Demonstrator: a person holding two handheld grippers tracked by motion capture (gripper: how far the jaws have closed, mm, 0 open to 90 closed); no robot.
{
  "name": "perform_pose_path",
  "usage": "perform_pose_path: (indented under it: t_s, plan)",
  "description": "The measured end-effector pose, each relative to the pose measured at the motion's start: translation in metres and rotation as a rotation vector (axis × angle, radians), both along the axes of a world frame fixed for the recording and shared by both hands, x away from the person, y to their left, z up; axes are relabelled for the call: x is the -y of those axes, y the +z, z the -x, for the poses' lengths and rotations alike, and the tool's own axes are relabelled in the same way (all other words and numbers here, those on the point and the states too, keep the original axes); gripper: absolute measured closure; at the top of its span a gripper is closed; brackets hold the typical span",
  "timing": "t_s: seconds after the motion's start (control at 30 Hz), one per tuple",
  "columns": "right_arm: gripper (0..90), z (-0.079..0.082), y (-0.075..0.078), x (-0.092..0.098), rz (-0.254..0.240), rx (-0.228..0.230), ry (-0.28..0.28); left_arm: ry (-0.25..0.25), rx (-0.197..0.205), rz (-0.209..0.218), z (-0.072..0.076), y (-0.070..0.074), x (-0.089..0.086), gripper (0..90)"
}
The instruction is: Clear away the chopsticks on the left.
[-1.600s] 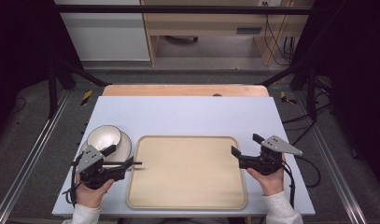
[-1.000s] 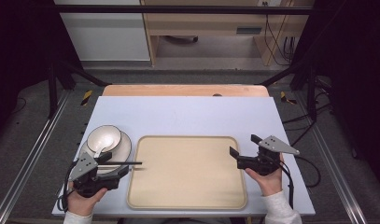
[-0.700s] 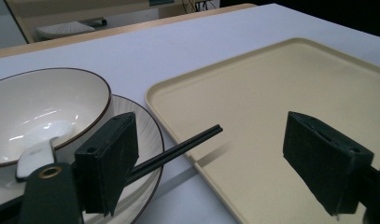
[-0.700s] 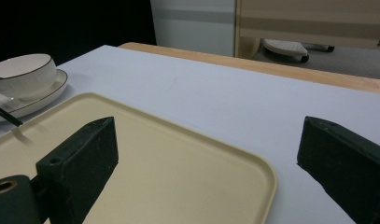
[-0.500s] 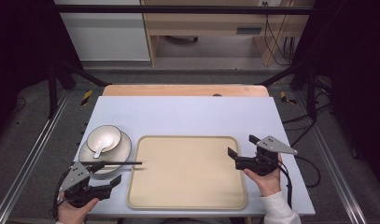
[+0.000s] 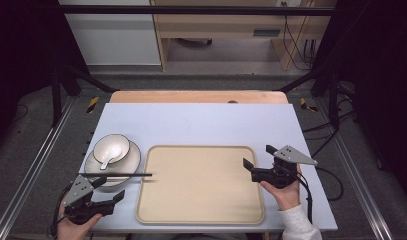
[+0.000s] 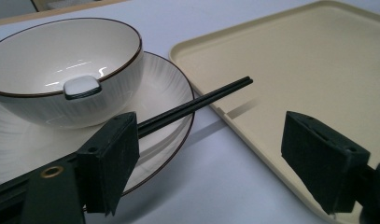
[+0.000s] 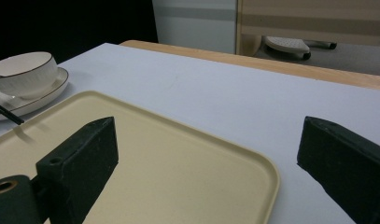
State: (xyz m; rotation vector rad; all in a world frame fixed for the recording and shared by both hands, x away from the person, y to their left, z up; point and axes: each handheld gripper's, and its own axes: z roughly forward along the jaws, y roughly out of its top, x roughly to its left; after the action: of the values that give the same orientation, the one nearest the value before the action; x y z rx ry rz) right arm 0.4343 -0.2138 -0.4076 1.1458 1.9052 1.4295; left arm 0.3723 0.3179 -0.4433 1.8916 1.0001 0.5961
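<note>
- Since the earlier high views, the left gripper (image 6: 98, 197) has drawn back toward the near edge of the desk (image 6: 201, 122). It began over the plate's near side and now sits at the desk's near left corner.
- With that retreat, the plate (image 6: 131, 159) and the bowl (image 6: 111, 148) on it are uncovered; neither has moved.
- The chopsticks (image 6: 118, 175) lie where they did, resting across the near rim of the plate, tips reaching just over the left edge of the tray (image 6: 201, 187).
- The right gripper (image 6: 256, 167) has shifted only slightly and stays by the tray's right edge.
- Left hand (image 6: 76, 222): at the bottom of the high view, holding its gripper low, pointing right and a little away from the person.
- Left fingers (image 7: 110, 163): wide open, holding nothing. In the left gripper view the chopsticks run past the left finger toward the tray; I cannot tell whether they touch it.
- In that view a white spoon handle (image 7: 81, 87) rests in the bowl.
- Right hand (image 6: 286, 192): comes in from the lower right, gripper pointing left over the tray's right edge.
- Right fingers (image 8: 85, 158): wide apart and empty, above the tray's bare surface in the right gripper view.
- The tray lies in the middle of the desk's near half, just right of the plate.
</note>
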Motion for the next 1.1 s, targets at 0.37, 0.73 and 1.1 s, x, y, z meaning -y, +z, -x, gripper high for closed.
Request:
perform_pose_path:
  t_s: [0.37, 0.73, 1.1]
  plan:
    - [5.4, -0.002, -0.002, -0.003, 0.003, -0.014, 0.005, 0.053, -0.014, -0.025, -0.011, -0.005, -0.015, 22.3]
    - [5.6, -0.002, -0.003, -0.005, -0.001, -0.022, 0.011, 0.077, -0.023, -0.085, -0.031, -0.012, -0.025, 30.6]
    - [5.6, -0.003, -0.002, -0.006, 0.003, -0.019, 0.016, 0.069, -0.025, -0.131, -0.039, -0.017, -0.024, 37.3]
